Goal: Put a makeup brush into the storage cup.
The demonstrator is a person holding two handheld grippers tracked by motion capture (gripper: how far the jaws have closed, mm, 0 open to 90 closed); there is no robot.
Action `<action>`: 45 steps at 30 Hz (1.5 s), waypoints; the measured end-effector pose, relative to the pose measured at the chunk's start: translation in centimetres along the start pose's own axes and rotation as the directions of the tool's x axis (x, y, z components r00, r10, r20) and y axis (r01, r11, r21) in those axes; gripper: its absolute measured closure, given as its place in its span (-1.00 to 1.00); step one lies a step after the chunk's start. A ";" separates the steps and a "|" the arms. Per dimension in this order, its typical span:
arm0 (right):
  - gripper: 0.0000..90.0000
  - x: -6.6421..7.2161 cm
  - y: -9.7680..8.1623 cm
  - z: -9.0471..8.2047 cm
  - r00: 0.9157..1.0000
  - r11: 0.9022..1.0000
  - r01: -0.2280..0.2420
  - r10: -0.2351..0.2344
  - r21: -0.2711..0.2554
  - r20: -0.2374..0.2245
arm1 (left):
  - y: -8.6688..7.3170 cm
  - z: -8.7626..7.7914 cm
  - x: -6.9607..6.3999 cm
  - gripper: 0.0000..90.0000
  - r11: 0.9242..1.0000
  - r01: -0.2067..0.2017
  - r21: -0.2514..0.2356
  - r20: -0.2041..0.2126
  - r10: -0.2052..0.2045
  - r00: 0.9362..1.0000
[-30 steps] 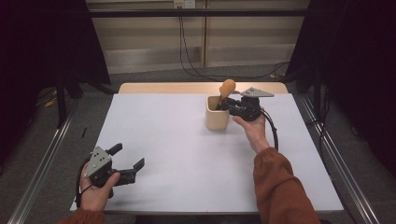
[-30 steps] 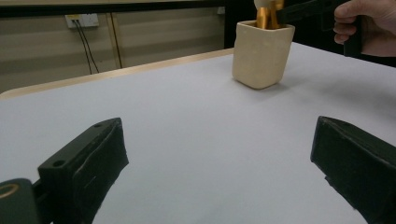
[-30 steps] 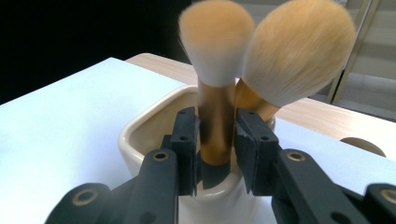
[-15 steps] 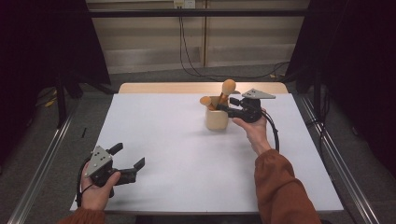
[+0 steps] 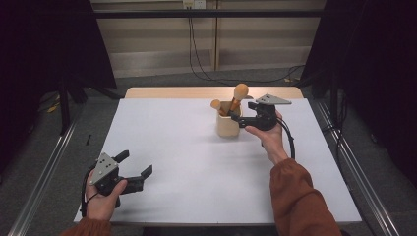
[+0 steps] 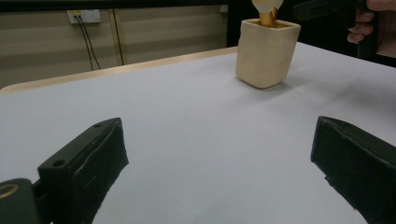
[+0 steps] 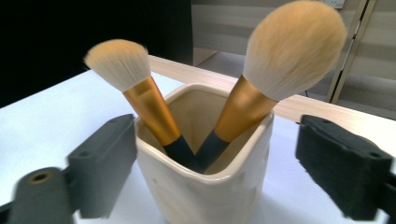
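Note:
A cream ceramic cup (image 5: 227,127) stands at the back middle of the white table (image 5: 196,162). Two makeup brushes lean in it, crossed at the handles: a large brush (image 5: 240,92) and a small brush (image 5: 215,104). My right gripper (image 5: 241,114) is open just right of the cup. In the right gripper view its jaws stand either side of the cup (image 7: 205,186), apart from it, with the large brush (image 7: 292,46) and small brush (image 7: 119,63) rising between them. My left gripper (image 5: 135,163) rests open and holds nothing at the table's front left, far from the cup (image 6: 266,51).
A wooden strip (image 5: 172,92) runs along the table's far edge, and metal rails (image 5: 44,167) flank both sides. Cables hang from a wall socket (image 5: 193,4) behind. The person's right hand (image 6: 373,23) and the right gripper (image 6: 327,9) appear beyond the cup in the left gripper view.
My right gripper has drawn back a little to the right from the cup. The large brush now leans free in the cup, and the small brush has come into sight. The left gripper stayed put.

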State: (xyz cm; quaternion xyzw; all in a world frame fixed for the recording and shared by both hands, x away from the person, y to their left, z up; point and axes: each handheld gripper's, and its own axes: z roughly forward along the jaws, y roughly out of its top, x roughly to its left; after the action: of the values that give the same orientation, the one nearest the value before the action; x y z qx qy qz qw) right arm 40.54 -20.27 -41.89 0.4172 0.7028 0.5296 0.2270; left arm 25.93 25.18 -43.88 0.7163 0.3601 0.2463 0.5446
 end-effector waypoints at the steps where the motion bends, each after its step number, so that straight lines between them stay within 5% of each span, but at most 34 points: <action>1: -0.81 0.0 0.0 -0.1 1.000 1.000 0.000 -0.001 -0.002 -0.007 | 0.0 0.0 0.0 -0.93 1.000 -0.001 -0.001 -0.001 0.001 1.000; 12: -0.94 0.7 -0.4 -1.4 0.999 1.000 -0.012 0.012 0.003 -0.040 | 0.0 -0.5 -0.2 -0.93 1.000 -0.009 -0.011 0.003 0.009 1.000; 45: -0.96 1.3 -2.4 -7.4 0.999 0.999 0.023 -0.022 -0.050 0.029 | 0.1 -0.6 -0.1 -0.93 1.000 0.004 -0.019 0.004 -0.004 1.000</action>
State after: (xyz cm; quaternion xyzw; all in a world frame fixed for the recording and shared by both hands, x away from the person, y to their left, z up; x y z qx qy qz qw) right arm 33.40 -23.51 -41.50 0.4110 0.6907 0.5384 0.2532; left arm 25.38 25.44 -43.61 0.7107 0.3581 0.2471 0.5528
